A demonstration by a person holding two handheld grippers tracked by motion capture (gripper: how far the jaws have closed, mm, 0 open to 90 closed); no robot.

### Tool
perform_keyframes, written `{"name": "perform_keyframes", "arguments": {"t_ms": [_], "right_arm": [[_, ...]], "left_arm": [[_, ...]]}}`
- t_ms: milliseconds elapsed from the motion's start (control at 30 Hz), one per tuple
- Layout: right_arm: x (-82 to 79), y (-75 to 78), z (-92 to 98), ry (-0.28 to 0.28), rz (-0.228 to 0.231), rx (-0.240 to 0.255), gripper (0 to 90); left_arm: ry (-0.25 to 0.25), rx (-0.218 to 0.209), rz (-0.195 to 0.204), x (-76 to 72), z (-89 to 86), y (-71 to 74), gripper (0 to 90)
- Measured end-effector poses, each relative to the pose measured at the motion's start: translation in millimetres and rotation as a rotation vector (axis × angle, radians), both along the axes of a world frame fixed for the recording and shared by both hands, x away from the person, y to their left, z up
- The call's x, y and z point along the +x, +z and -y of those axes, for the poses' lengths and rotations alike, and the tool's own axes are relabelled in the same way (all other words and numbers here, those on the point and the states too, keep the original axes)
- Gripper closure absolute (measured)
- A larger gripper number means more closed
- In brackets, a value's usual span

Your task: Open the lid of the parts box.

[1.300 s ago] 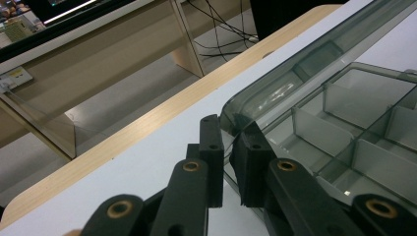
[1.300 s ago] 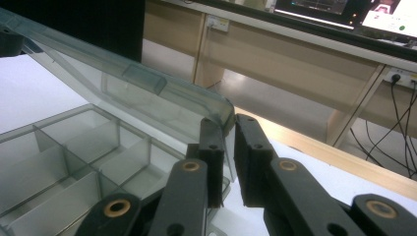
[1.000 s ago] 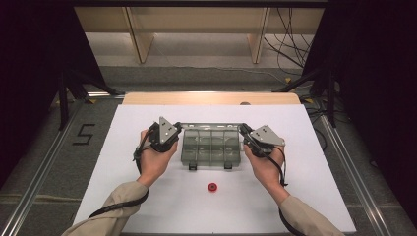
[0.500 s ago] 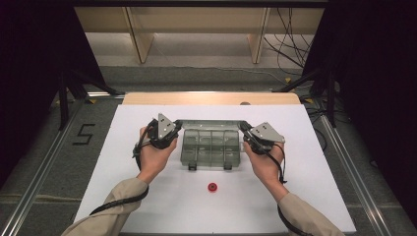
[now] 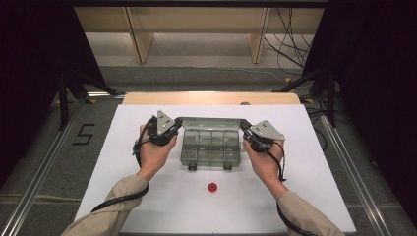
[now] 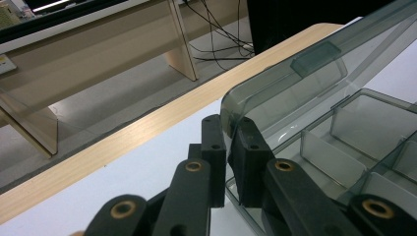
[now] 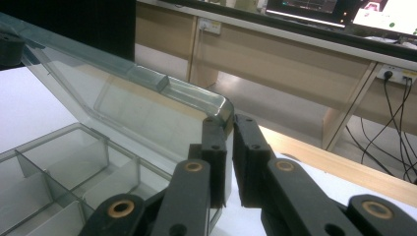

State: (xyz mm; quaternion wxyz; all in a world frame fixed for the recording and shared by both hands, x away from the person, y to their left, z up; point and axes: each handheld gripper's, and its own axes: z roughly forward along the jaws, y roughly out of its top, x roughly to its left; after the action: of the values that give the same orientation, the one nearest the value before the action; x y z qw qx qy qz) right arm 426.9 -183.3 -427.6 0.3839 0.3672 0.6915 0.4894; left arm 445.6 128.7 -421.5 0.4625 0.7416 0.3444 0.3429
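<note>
— Grippers first: what is seen from the high view?
— Left gripper (image 5: 178,127) is clamped on the lid (image 5: 211,120) at the box's (image 5: 211,147) 10 o'clock corner, and the right gripper (image 5: 244,130) is clamped on it at 2 o'clock. The box is set mid-table (image 5: 319,172), and a red piece (image 5: 212,187) lies apart from it at 6 o'clock.
— What has changed in the last second?
— Very little. Both grips have been kept and the hands have barely shifted; the lid is held up much as before.
— And the left gripper view?
— The lid's (image 6: 295,83) rounded corner is pinched between the jaws of the left gripper (image 6: 228,142), and empty compartments (image 6: 354,128) are seen at 3 o'clock.
— The right gripper view?
— The lid's (image 7: 147,98) other corner is pinched by the right gripper (image 7: 230,147), with the compartments (image 7: 74,162) at 8 o'clock.
— What is meant for the work?
— The lid is judged to be paused part-way open; a matched swing of both corners is needed next.
</note>
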Motion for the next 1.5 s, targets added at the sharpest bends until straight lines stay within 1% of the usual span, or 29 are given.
{"name": "perform_keyframes", "arguments": {"t_ms": [133, 167, 233, 267, 400, 467, 500, 567, 600, 633, 667, 767, 800, 833, 867, 967, 1033, 1067, 1100, 1133, 1167, 1200, 1233, 1333, 1367, 1400, 1433, 1467, 1500], "right_arm": [[0.9, 0.7, -0.4, -0.004, 0.002, 0.004, 84.5], [0.4, 0.8, -1.1, -0.001, -0.013, 0.012, 84.5], [0.8, 1.2, -0.7, 0.001, -0.019, 0.011, 84.6], [2.0, 1.1, -0.3, -0.004, 0.0, 0.005, 84.6], [3.3, 1.8, -0.6, -0.007, -0.003, 0.007, 84.7], [4.0, 1.9, -1.1, -0.001, -0.01, 0.012, 84.7], [4.0, 2.1, -1.2, -0.003, -0.014, 0.014, 84.7], [4.3, 2.3, -1.5, -0.008, -0.023, 0.022, 84.7], [5.3, 2.5, -1.1, -0.005, -0.014, 0.017, 84.7], [5.9, 2.9, -0.6, -0.01, -0.006, 0.013, 84.7], [5.8, 3.3, -0.3, -0.008, -0.014, 0.01, 84.8], [7.2, 3.7, -0.6, -0.013, -0.009, 0.016, 84.8], [7.5, 3.8, -0.6, -0.014, -0.009, 0.015, 84.8], [6.8, 3.9, -1.4, -0.011, -0.029, 0.027, 84.8], [7.5, 4.0, -1.2, -0.014, -0.025, 0.024, 84.8], [8.4, 4.1, -1.7, -0.015, -0.033, 0.036, 84.9], [9.1, 4.3, -1.7, -0.018, -0.034, 0.037, 84.9], [10.1, 4.2, -1.3, -0.02, -0.026, 0.034, 84.9], [10.4, 4.6, -1.1, -0.017, -0.031, 0.033, 84.9], [11.4, 4.6, -0.8, -0.022, -0.018, 0.029, 85.0], [11.9, 4.7, -0.7, -0.021, -0.017, 0.03, 85.0], [12.2, 4.8, -0.8, -0.024, -0.016, 0.03, 85.0], [11.6, 4.9, -1.6, -0.018, -0.036, 0.042, 85.0], [12.5, 5.3, -1.4, -0.02, -0.032, 0.04, 85.0], [12.6, 5.5, -1.3, -0.021, -0.037, 0.038, 85.0], [12.7, 5.5, -1.5, -0.021, -0.039, 0.041, 85.0], [12.8, 5.7, -1.6, -0.022, -0.043, 0.04, 85.0], [13.2, 5.8, -1.5, -0.022, -0.041, 0.039, 85.0], [14.5, 5.7, -0.9, -0.027, -0.018, 0.031, 85.0]], "left_arm": [[0.002, -0.008, -0.003, 1.7, -0.5, 0.6, 84.5], [0.002, -0.01, -0.005, 2.0, -0.6, 0.7, 84.5], [0.001, -0.017, -0.005, 3.0, -0.2, 0.8, 84.5], [0.001, -0.018, -0.004, 3.4, -0.3, 1.0, 84.6], [0.002, -0.027, -0.007, 5.5, -0.3, 1.5, 84.6], [0.015, -0.029, -0.014, 5.3, -0.4, 1.9, 84.6], [0.001, -0.026, -0.01, 7.1, -0.6, 2.1, 84.6], [0.001, -0.031, -0.011, 8.0, -0.4, 2.3, 84.7], [0.014, -0.03, -0.018, 7.4, -0.5, 2.6, 84.6], [0.002, -0.028, -0.013, 8.8, -0.6, 2.7, 84.7], [0.001, -0.031, -0.013, 9.3, -0.6, 2.8, 84.7], [0.002, -0.035, -0.016, 10.5, -0.7, 3.1, 84.7], [0.016, -0.041, -0.022, 9.6, -0.4, 3.1, 84.7], [0.002, -0.041, -0.016, 11.5, -0.5, 3.1, 84.6], [0.014, -0.039, -0.023, 10.7, -0.7, 3.4, 84.7], [0.016, -0.041, -0.025, 12.2, -0.6, 3.9, 84.7], [0.003, -0.044, -0.022, 14.5, -0.5, 4.2, 84.6], [0.016, -0.046, -0.028, 14.0, -0.5, 4.3, 84.7], [0.002, -0.047, -0.022, 15.9, -0.6, 4.4, 84.7], [0.002, -0.046, -0.024, 16.3, -0.6, 4.7, 84.6], [0.003, -0.049, -0.024, 16.7, -0.5, 4.7, 84.7], [0.017, -0.053, -0.03, 16.1, -0.2, 4.8, 84.6], [0.006, -0.052, -0.024, 17.8, -0.1, 4.8, 84.6], [0.005, -0.052, -0.023, 19.1, -0.1, 4.9, 84.6], [0.017, -0.053, -0.032, 18.2, -0.1, 5.1, 84.7], [0.003, -0.055, -0.027, 19.7, -0.1, 5.0, 84.6], [0.004, -0.056, -0.027, 19.9, 0.0, 5.0, 84.7], [0.005, -0.056, -0.028, 20.0, 0.0, 5.1, 84.6], [0.018, -0.059, -0.034, 19.3, 0.1, 5.1, 84.6]]}}
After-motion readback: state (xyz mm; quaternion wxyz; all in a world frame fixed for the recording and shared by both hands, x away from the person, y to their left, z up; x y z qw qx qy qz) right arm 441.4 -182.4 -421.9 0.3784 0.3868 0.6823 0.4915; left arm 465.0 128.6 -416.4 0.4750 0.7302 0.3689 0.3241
